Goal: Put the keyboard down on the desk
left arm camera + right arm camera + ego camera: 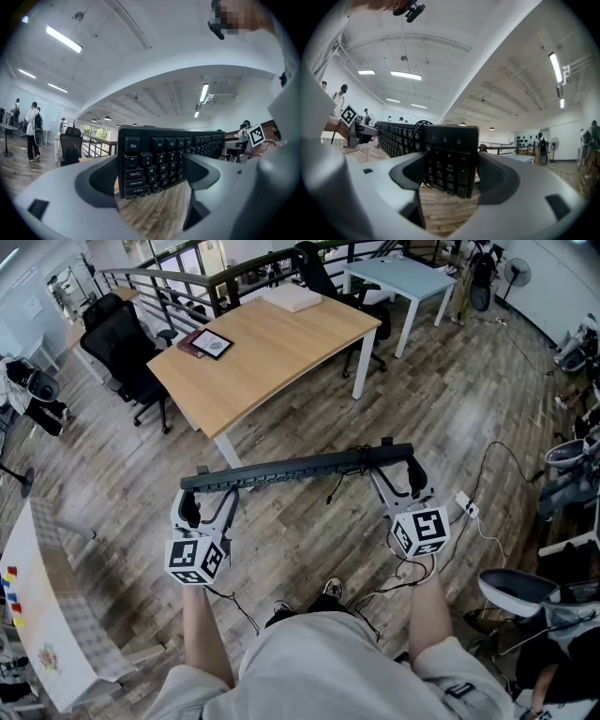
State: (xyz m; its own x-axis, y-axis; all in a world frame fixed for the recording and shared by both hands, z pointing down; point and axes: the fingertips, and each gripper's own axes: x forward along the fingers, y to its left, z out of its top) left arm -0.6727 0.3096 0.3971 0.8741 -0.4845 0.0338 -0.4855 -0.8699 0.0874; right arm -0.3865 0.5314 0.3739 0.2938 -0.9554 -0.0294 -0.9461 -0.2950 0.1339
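**Keyboard (300, 468) held in the air, desk (272, 348) ahead**

My left gripper (208, 495) was clamped on the keyboard's Esc end, and my right gripper (398, 474) on its number-pad end. The keyboard hung over the floor, its long axis running left to right between them. The desk lay ahead and slightly left, well apart. I judged both grippers about equally near it.

Centre of the head view: the keyboard (300, 468) is black with white key legends; the left gripper (208, 488) and right gripper (398, 472) are pale grey with black dotted pads, and their cubes bear black-and-white square markers. Upper centre, the desk (272, 352) is light wood on white legs; upper right, the table (398, 276) is pale blue. The floor (450, 399) shows grey-brown planks.
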